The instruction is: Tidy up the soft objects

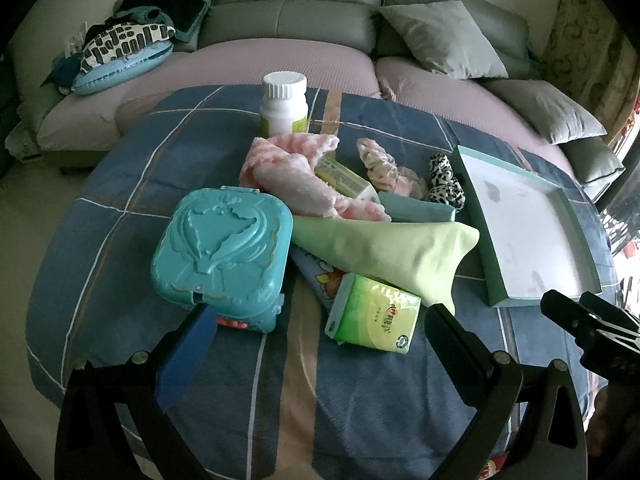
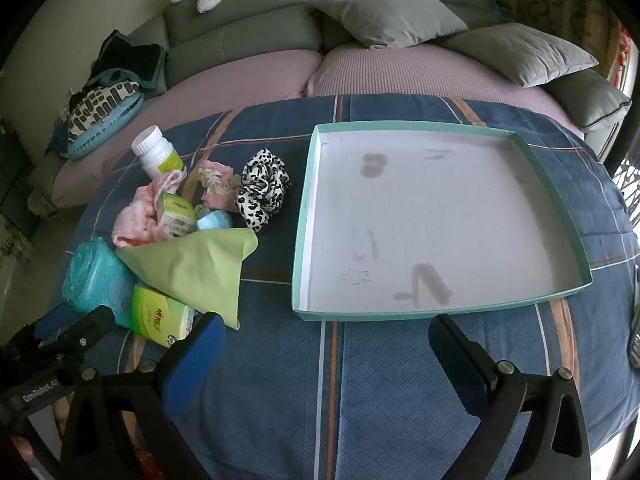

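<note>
Blue plaid-covered surface (image 2: 360, 380) before a grey sofa (image 2: 248, 28). Shallow teal-rimmed white tray (image 2: 532, 152) toward its right edge; light-green cloth (image 1: 384, 248), pink fuzzy cloth (image 1: 288, 176) and leopard-print scrunchie (image 2: 262, 186) heaped left. Left gripper (image 1: 320, 332) and right gripper (image 2: 326, 340) spread, holding nothing.

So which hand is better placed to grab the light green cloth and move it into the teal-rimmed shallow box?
Left. The open left gripper sits right in front of the pile, the light green cloth just beyond its fingertips. The open right gripper faces the teal-rimmed shallow box, with the cloth off to its side.
</note>
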Motion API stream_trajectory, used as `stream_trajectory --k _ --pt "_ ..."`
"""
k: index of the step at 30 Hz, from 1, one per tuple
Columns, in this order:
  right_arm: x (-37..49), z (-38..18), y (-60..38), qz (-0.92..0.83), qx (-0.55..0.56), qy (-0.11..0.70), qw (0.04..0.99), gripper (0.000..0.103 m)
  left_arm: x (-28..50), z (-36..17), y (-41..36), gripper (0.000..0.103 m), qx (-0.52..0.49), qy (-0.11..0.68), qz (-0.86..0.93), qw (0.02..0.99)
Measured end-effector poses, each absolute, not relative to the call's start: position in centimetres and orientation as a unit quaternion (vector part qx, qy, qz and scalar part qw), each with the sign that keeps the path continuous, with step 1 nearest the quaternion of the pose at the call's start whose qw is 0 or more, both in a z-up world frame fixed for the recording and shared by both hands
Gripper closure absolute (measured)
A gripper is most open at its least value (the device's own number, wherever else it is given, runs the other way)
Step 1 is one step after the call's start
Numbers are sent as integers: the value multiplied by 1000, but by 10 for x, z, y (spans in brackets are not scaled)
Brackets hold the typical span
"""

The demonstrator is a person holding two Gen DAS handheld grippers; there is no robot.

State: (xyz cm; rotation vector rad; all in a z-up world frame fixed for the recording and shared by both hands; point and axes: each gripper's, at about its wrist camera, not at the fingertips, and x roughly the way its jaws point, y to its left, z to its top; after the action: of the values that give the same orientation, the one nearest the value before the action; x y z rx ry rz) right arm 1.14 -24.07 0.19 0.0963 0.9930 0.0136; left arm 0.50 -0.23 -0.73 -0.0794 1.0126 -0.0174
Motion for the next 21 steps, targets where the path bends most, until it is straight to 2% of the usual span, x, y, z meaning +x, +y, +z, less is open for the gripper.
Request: stream_trajectory --k 21 --pt "15 -3 -236 8 37 484 874 0 5 5 -1 0 -52 461 -20 886"
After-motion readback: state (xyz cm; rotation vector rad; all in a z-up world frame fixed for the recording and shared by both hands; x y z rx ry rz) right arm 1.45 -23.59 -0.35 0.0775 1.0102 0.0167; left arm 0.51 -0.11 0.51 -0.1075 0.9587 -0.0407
